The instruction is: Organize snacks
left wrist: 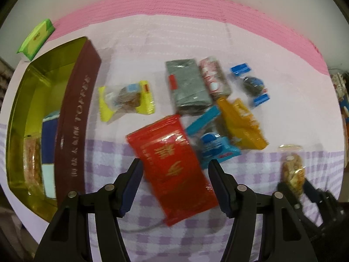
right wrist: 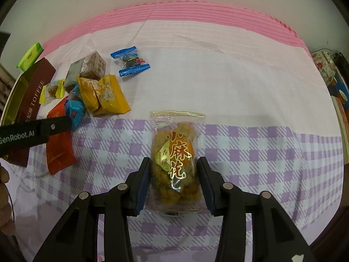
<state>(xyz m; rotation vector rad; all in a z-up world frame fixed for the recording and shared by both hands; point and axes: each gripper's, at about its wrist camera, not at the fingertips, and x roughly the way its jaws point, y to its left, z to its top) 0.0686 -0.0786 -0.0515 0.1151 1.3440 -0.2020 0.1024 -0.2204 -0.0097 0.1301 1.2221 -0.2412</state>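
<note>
Pink and lilac-check cloth (right wrist: 250, 91) covers the tabletop, with a darker pink strip along the far edge and a white wall behind it. Loads of bare cloth on the right side, so that's where the open room is; the left side is packed.

Right gripper (right wrist: 173, 181) points down over a clear twisted-snack packet (right wrist: 174, 159) lying flat on the checks. Its fingers sit either side of the packet, right up against the wrapper, but I honestly can't tell if they're squeezing it.

Left gripper (left wrist: 175, 185) hangs over a red packet (left wrist: 172, 168), fingers about half open with gaps on both sides, nothing held.

Just beyond the red one is a heap: blue packet (left wrist: 213, 146), orange packet (left wrist: 242, 124), grey pack (left wrist: 187, 87), pinkish pack (left wrist: 214, 78), plus a blue-ended candy (left wrist: 250, 83) and a yellow-ended one (left wrist: 126, 100) lying apart. A gold tin (left wrist: 15, 122) with a maroon TOFFEE side sits at the left edge, a few packets already inside. Green box (left wrist: 36, 38) behind it.
</note>
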